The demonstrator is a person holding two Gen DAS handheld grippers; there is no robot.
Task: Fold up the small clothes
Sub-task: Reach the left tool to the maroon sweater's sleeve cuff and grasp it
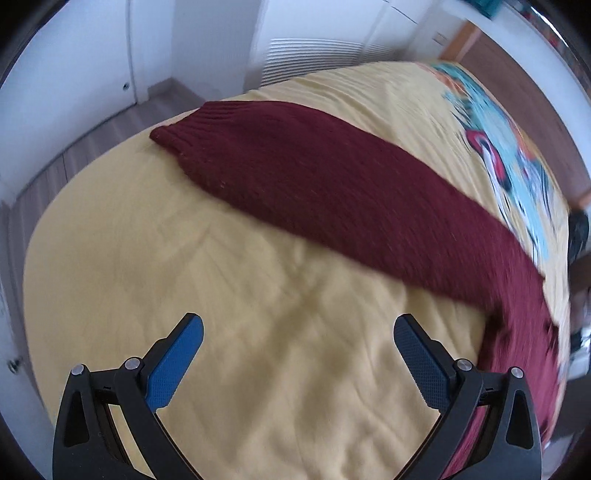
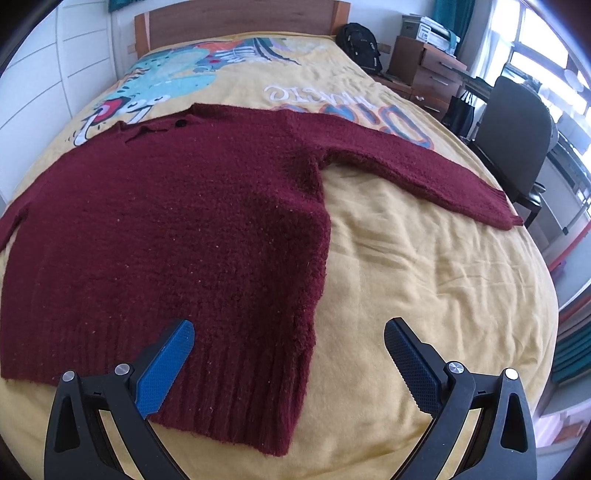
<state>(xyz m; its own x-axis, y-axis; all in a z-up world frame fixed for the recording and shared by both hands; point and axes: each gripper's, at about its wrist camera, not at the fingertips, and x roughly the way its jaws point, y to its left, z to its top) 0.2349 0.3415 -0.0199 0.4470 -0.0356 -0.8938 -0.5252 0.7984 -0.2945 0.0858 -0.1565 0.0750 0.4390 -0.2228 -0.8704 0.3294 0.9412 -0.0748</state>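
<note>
Sweater (image 2: 177, 221): one; grippers (image 2: 289, 345): two, open-jawed.

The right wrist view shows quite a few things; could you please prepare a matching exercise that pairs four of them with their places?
Things:
1. dark red knitted sweater
2. black backpack
3. dark office chair
4. right gripper

Places:
A. beside the bed, near the window
B. spread flat on the yellow blanket
C. against the wall by the wooden headboard
D. above the sweater's ribbed hem corner

Pairs: 1-B, 2-C, 3-A, 4-D
</note>
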